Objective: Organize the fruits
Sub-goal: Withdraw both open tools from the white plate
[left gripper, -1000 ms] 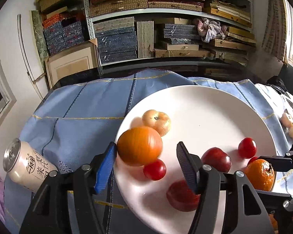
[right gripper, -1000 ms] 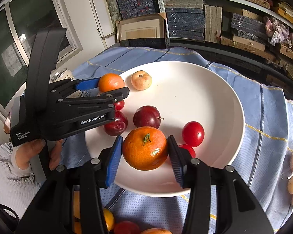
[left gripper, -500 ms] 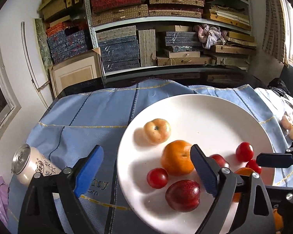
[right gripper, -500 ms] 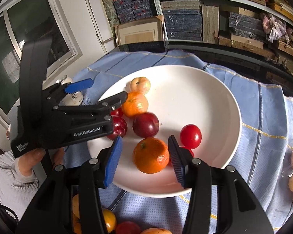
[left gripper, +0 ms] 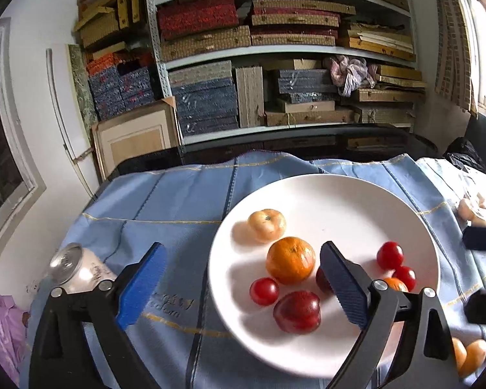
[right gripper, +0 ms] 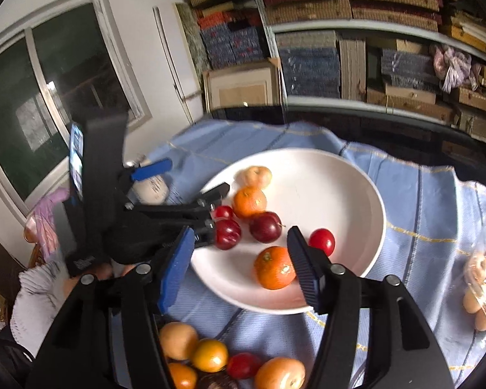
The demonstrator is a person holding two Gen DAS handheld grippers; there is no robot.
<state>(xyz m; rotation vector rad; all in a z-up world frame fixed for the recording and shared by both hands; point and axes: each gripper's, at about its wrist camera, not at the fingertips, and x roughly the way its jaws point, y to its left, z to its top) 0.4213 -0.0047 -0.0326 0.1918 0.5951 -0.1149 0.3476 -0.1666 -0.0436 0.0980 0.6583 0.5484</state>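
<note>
Left tongs: we see the jaws spread wide and opening further; nothing is gripped. Their gap takes in the plate's left edge and bare cloth.
Right tongs: we see the jaws opening, pads clear of the fruit; the near orange sits on the plate beyond the gap, ungripped.
Plate: white, resting on the blue cloth that covers the counter.
Fruit on plate: we count a pale peach farthest back, a far orange just in front of it, a small tomato and a dark plum near the front-left, a second plum partly hidden behind the left tongs' right finger, and two more tomatoes at the right.
Fruit off plate: a pile of oranges and red fruit lies on the cloth, near the right tongs' base.
Can: lying on the cloth, left of the plate.
Person: a hand in a white sleeve holds the left tongs.
</note>
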